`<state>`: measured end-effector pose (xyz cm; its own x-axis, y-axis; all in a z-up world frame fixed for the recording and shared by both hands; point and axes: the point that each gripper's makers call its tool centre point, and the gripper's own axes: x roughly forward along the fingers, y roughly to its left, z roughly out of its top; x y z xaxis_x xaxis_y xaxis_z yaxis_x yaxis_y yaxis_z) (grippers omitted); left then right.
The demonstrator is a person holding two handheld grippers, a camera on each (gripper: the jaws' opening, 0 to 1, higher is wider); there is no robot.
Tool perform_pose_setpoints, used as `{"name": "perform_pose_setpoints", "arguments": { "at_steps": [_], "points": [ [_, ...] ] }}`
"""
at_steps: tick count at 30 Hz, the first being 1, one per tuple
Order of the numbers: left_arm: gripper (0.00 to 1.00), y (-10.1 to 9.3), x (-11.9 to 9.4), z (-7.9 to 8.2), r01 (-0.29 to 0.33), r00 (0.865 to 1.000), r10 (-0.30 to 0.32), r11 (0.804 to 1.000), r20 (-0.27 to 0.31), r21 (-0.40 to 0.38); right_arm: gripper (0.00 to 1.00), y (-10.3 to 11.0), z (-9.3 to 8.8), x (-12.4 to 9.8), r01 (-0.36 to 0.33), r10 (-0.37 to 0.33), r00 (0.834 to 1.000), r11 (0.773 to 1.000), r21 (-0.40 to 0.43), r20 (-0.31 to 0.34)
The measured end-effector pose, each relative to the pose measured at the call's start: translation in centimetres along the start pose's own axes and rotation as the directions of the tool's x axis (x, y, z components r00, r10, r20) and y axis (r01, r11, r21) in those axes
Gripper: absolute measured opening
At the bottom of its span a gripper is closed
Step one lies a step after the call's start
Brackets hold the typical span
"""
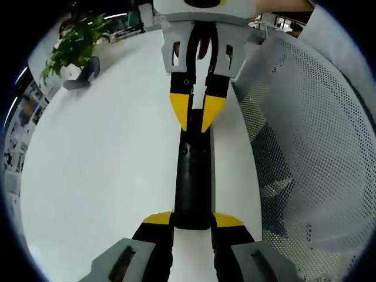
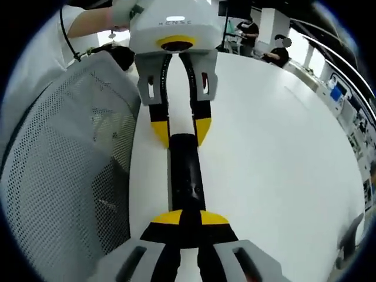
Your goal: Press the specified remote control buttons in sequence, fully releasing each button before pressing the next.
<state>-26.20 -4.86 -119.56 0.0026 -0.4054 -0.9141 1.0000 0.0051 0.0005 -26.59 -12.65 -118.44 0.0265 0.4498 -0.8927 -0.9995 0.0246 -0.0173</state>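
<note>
Remote control (image 1: 192, 179), a long black bar, is seen lying on the white table (image 1: 106, 170) at the centre of the left gripper view, gripped at both ends. Its near end is clamped between the yellow-tipped jaws of the left gripper (image 1: 192, 220) at the bottom of the frame, while the right gripper (image 1: 197, 114) reaches down from the top centre, its two yellow tips drawn almost together over the remote's far end. In the right gripper view the same scene is reversed: the remote control (image 2: 187, 173) runs up the middle of the frame, its near end is pinched by the right gripper (image 2: 190, 218) at the bottom, and its far end is held between the narrowly parted yellow tips of the left gripper (image 2: 179, 132) coming from the top. A grey mesh chair back (image 1: 311, 153) is pictured along the right side of the left gripper view, and a potted green plant (image 1: 73, 44) stands at the upper left. Seated people (image 2: 276, 53) are visible in the upper right of the right gripper view.
</note>
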Motion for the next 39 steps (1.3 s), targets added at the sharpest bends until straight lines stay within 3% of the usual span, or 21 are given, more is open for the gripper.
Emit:
{"name": "perform_pose_setpoints", "arguments": {
  "at_steps": [3,7,9,12,15,20,24,33,39],
  "points": [
    [0.24,-0.02,0.00,-0.01,0.002,1.000,-0.002,1.000,0.000,0.005,0.06,0.09,0.09,0.28,-0.011,0.010,0.996,1.000,-0.011,-0.090],
    [0.24,-0.01,-0.02,-0.04,0.007,1.000,-0.007,1.000,0.012,0.014,0.06,0.05,-0.04,0.30,0.016,-0.013,0.996,0.999,0.031,-0.088],
    [0.24,-0.01,-0.02,-0.01,0.008,1.000,-0.008,1.000,0.016,0.015,0.06,0.10,0.00,0.22,0.059,-0.059,0.997,0.998,0.000,-0.041],
    [0.24,-0.02,-0.02,0.00,0.006,1.000,-0.006,1.000,0.019,0.012,0.06,-0.05,0.05,0.00,0.066,-0.074,0.994,0.992,0.112,0.076],
    [0.24,-0.01,-0.02,0.01,0.006,1.000,-0.006,1.000,0.022,0.011,0.06,-0.14,-0.01,-0.20,0.054,-0.080,0.983,0.986,0.157,0.164],
    [0.24,-0.01,-0.02,0.02,0.005,1.000,-0.005,1.000,0.027,0.007,0.06,-0.01,0.10,-0.27,0.107,-0.116,0.973,0.993,0.057,0.200],
    [0.24,0.00,-0.05,-0.01,0.000,0.999,0.000,1.000,0.039,-0.002,0.05,0.12,0.30,-0.17,0.105,-0.114,0.972,0.993,0.055,0.204],
    [0.24,0.09,0.04,0.02,0.008,0.999,-0.008,1.000,0.034,0.011,0.07,-0.01,0.56,0.11,0.026,-0.020,0.993,0.999,-0.047,0.115],
    [0.24,0.11,0.05,0.00,0.004,0.999,-0.005,1.000,0.041,0.007,0.07,0.17,0.46,0.33,-0.027,0.026,1.000,0.994,-0.104,-0.015]
  ]
}}
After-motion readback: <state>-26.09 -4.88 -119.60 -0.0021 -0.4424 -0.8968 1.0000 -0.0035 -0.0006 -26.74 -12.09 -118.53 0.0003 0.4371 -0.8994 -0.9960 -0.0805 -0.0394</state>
